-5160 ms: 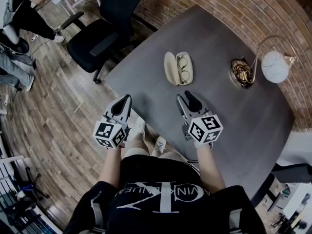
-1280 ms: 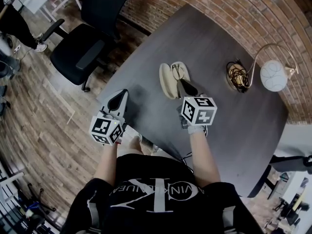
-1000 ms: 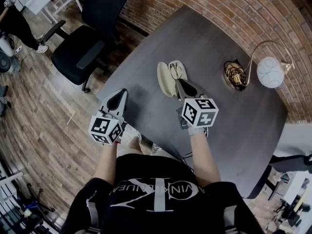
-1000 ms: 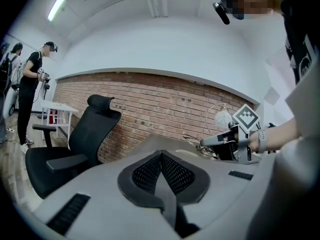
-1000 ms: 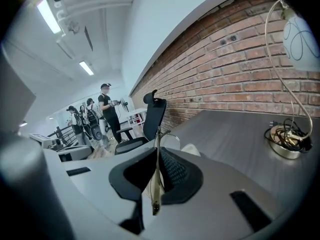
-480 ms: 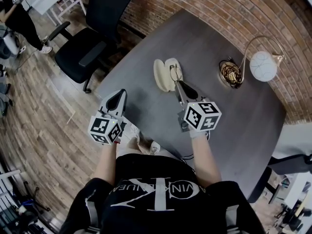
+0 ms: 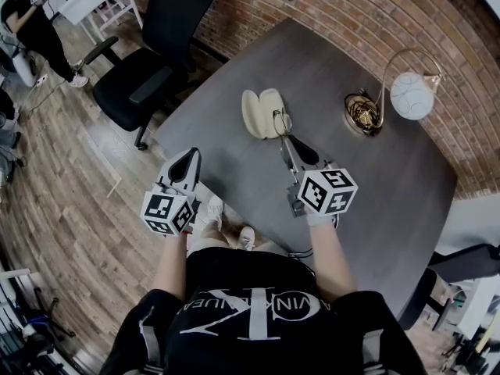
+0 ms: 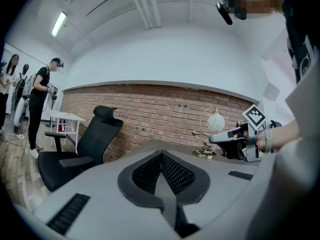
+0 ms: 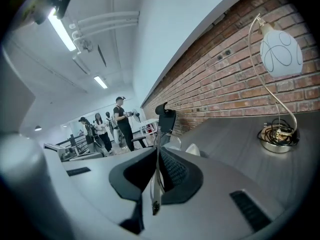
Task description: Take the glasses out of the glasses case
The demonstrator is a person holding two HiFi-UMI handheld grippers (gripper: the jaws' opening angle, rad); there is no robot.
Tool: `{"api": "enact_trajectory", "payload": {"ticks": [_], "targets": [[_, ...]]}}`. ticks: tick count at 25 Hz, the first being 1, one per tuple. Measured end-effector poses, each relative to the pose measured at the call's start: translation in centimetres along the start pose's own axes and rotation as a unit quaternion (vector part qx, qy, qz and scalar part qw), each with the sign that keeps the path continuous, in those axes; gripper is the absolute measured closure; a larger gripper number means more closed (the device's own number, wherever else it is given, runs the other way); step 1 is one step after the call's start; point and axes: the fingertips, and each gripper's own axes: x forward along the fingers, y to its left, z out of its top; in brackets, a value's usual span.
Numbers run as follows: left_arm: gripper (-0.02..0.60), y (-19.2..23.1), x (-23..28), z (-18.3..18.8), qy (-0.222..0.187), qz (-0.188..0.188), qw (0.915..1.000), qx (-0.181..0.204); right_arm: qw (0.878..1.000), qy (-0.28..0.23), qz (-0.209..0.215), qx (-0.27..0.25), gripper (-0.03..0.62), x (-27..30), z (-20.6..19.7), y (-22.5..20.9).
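An open cream glasses case (image 7: pixel 260 112) lies on the dark grey table (image 7: pixel 375 170), both halves bare. The thin-framed glasses (image 7: pixel 281 121) hang just right of the case, off its shell, pinched at the tip of my right gripper (image 7: pixel 286 141), which is shut on them. In the right gripper view a temple of the glasses (image 9: pixel 156 180) runs down between the closed jaws of the right gripper (image 9: pixel 158 151), and the case (image 9: pixel 193 149) shows beyond. My left gripper (image 7: pixel 192 156) is shut and holds nothing, over the table's near-left edge; in its own view the left gripper (image 8: pixel 161 155) points level.
A white globe lamp (image 7: pixel 410 94) and a round dish of cables (image 7: pixel 361 113) stand at the table's far right by the brick wall. A black office chair (image 7: pixel 148 61) is off the left corner. A person (image 7: pixel 31 22) stands at the far left.
My right gripper has drawn back toward me and risen, taking the glasses out of the case, which now lies bare. The left gripper drifted a little along the table edge.
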Motion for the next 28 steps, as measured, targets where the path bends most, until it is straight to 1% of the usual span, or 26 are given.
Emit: {"api": "enact_trajectory", "payload": {"ticks": [8, 15, 20, 24, 28], "targets": [[0.566, -0.5, -3.0, -0.2, -0.009, 0.024, 0.9997, 0.001, 1.000, -0.016, 0.019, -0.007, 0.559, -2.2, -0.3, 1.2], [0.566, 0.4, -4.7, 0.5, -0.013, 0.037, 0.9992, 0.004, 0.999, -0.025, 0.028, -0.011, 0.559, -2.8, -0.1, 2.4], [0.566, 0.9, -5.1, 1.2, -0.018, 0.037, 0.9991, 0.007, 0.999, -0.031, 0.030, -0.009, 0.559, -2.8, 0.0, 3.2], [0.566, 1.1, -5.5, 1.3, -0.022, 0.037, 0.9991, 0.002, 0.999, -0.034, 0.029, -0.008, 0.559, -3.2, -0.2, 3.7], [0.566, 1.4, -6.0, 1.5, -0.019, 0.036, 0.9992, 0.001, 0.999, -0.038, 0.024, -0.004, 0.559, -3.7, -0.2, 4.0]]}}
